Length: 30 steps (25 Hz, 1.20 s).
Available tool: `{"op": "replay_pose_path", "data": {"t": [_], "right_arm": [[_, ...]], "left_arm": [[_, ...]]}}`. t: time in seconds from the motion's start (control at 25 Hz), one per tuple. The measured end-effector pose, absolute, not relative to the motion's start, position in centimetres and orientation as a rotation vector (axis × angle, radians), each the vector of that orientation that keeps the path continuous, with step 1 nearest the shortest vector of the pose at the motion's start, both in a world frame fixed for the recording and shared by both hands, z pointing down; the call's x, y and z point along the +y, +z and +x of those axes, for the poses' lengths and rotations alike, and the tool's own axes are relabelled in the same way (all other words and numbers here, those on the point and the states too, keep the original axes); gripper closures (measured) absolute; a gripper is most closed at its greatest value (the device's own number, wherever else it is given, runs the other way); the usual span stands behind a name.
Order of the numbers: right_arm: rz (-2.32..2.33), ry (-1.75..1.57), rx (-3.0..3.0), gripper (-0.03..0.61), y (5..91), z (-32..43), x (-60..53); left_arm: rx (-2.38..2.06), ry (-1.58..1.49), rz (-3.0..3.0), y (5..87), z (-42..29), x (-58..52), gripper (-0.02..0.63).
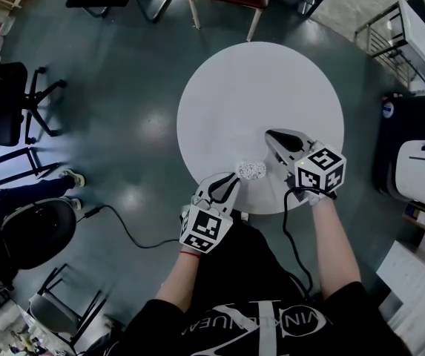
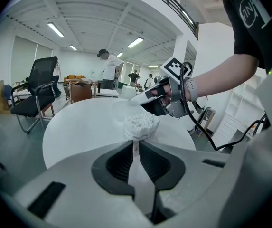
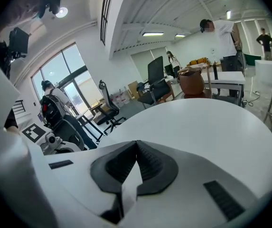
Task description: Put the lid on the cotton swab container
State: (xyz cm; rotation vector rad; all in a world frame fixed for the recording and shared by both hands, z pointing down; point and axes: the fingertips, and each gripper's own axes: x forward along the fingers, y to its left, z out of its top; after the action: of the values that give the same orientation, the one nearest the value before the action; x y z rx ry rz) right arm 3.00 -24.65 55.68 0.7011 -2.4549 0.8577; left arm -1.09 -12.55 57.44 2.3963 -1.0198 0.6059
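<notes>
Tabletop (image 1: 257, 87), round and white, carries nothing but the job itself, near its front edge. Left gripper (image 1: 234, 178) is clamped on the cotton swab container (image 1: 251, 170). Its own view shows a thin white part of the container pinched between the pads, with the swab heads bunched just beyond the tips. Right gripper (image 1: 271, 136) lies just beside it, to the right, with its jaws together; its own view shows nothing between them. In the left gripper view a pale round shape (image 2: 122, 104) sits at its tip. This may be the clear lid, but I cannot tell.

To do this step well, I would keep the left grip steady and the container upright. The lid should come in level over the swab heads, centred before any pressing down.

No label on the container reads. Black-and-white square markers cover both cubes, and the shirt print is upside down and not legible in full.
</notes>
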Motion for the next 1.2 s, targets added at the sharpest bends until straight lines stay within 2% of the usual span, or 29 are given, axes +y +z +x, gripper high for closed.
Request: {"op": "replay_pose_path", "data": {"t": [0.4, 0.48, 0.52, 0.76, 1.2], "right_arm": [[0.654, 1.005, -2.538, 0.573, 54.0, 2.5, -24.9], [0.600, 1.107, -2.564, 0.485, 53.5, 2.1, -24.7], [0.572, 1.138, -2.564, 0.463, 53.5, 2.0, -24.5], [0.455, 1.186, -2.494, 0.453, 54.8, 1.5, -22.7], [0.372, 1.134, -2.621, 0.454, 51.7, 1.3, -21.4]], "left_arm": [[-1.032, 0.607, 2.393, 57.5, -1.6, -12.8, 0.591], [-1.032, 0.613, 2.390, 57.6, -1.6, -12.8, 0.591], [-1.032, 0.615, 2.388, 57.6, -1.5, -12.8, 0.591], [-1.044, 0.616, 2.389, 57.5, -1.3, -12.8, 0.591], [-1.065, 0.628, 2.370, 57.5, -1.3, -12.7, 0.591]]}}
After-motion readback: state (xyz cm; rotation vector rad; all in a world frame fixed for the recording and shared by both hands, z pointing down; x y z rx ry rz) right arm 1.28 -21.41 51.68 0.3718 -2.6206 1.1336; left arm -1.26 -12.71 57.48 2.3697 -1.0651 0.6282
